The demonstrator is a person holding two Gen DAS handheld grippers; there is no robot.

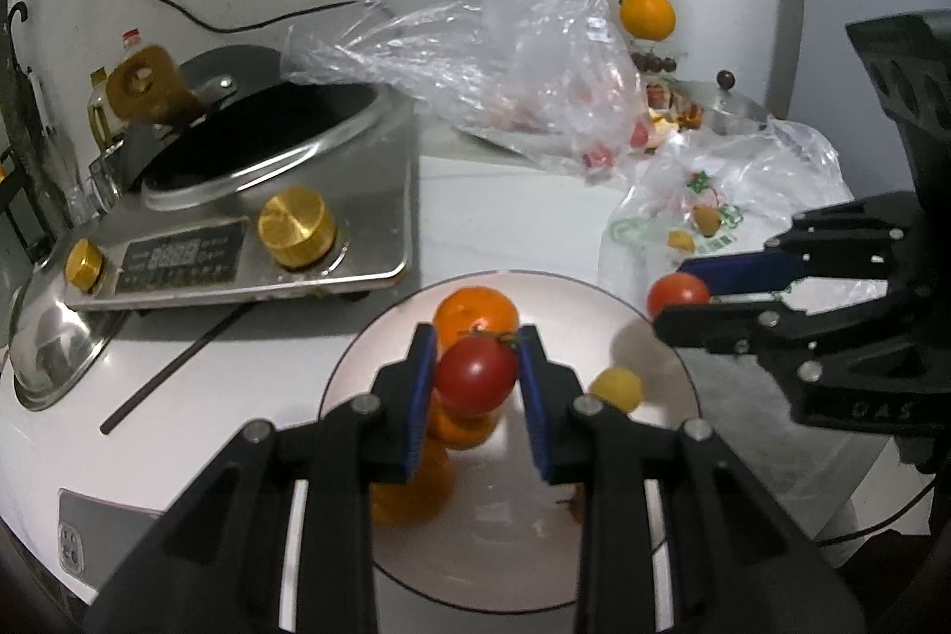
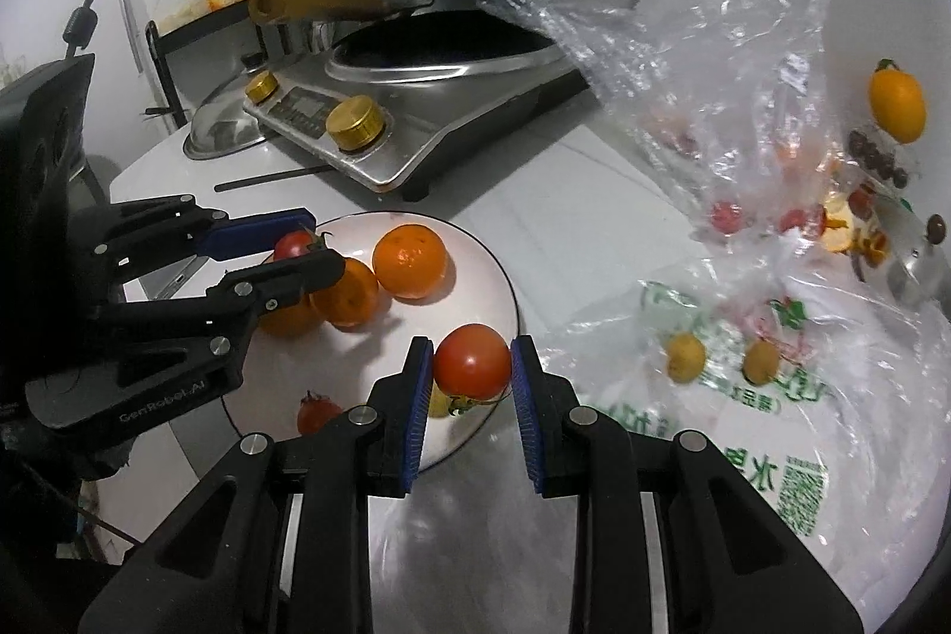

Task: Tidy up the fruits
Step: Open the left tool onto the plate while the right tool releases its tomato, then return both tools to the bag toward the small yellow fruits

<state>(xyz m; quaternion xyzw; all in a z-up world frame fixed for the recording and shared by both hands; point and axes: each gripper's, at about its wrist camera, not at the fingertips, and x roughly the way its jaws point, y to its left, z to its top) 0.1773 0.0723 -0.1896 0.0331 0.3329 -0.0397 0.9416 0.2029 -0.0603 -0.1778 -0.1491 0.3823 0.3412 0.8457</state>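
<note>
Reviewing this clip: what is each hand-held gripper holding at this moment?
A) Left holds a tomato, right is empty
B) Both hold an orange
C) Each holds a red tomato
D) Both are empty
C: the left hand-held gripper is closed on a red tomato above the plate, and the right hand-held gripper clamps another tomato at the plate's edge.

white counter (image 2: 535,218) | plate (image 2: 493,277) 6 o'clock | induction cooker (image 2: 428,147) 11 | plastic bags (image 2: 743,396) 3
</note>
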